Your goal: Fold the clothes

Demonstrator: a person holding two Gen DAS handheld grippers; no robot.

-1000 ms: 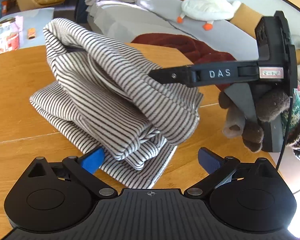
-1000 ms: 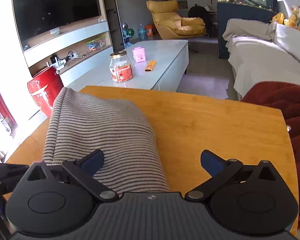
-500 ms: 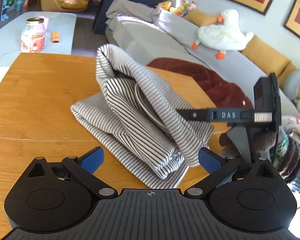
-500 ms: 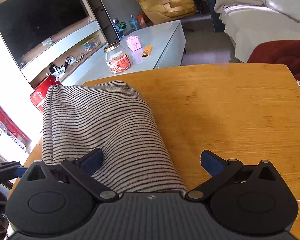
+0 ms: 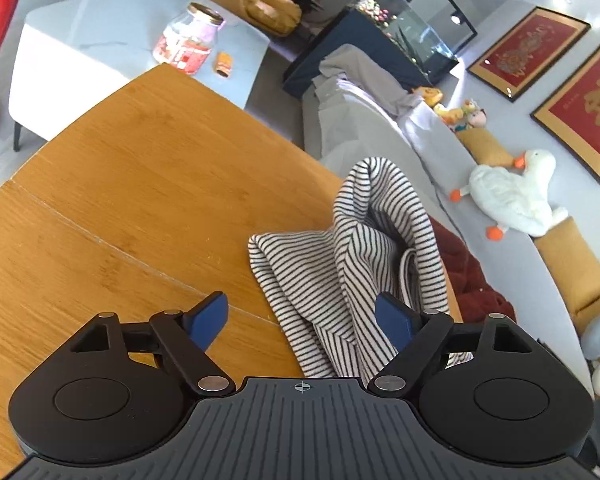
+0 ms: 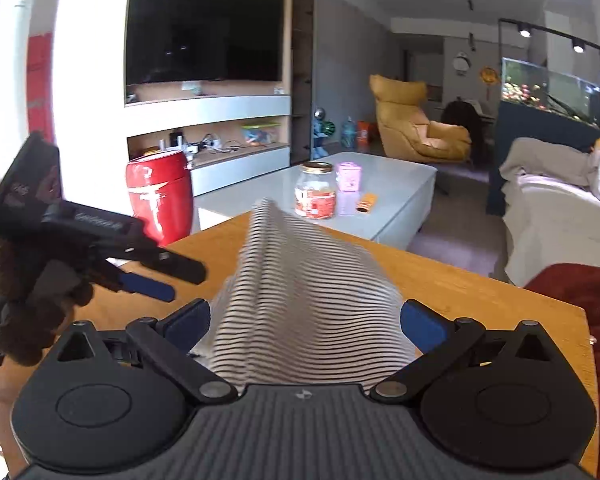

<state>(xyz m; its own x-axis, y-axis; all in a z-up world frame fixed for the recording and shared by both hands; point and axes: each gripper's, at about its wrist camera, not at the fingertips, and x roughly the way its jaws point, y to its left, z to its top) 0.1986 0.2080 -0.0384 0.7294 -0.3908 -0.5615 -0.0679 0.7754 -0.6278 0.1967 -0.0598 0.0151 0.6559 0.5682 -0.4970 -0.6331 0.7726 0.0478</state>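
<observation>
A black-and-white striped garment (image 5: 340, 264) lies partly folded on the right side of the wooden table (image 5: 140, 200), with one fold standing up in a hump. My left gripper (image 5: 300, 320) is open just above the table; its right finger touches the cloth's near edge and its left finger is over bare wood. In the right wrist view the garment (image 6: 300, 280) rises in a blurred peak between the fingers of my open right gripper (image 6: 304, 320). The left gripper (image 6: 160, 278), in a brown gloved hand (image 6: 28, 300), hangs left of the cloth.
A dark red blanket (image 5: 472, 276) lies off the table's right edge against the grey sofa, which has a plush goose (image 5: 512, 196). Beyond the table stands a white coffee table (image 6: 392, 176) with a jar (image 6: 315, 190). A red drum (image 6: 158, 196) stands at left.
My left gripper has drawn back and swung left, so the cloth now sits at its right finger. The right gripper has tilted up, and the cloth now peaks between its fingers.
</observation>
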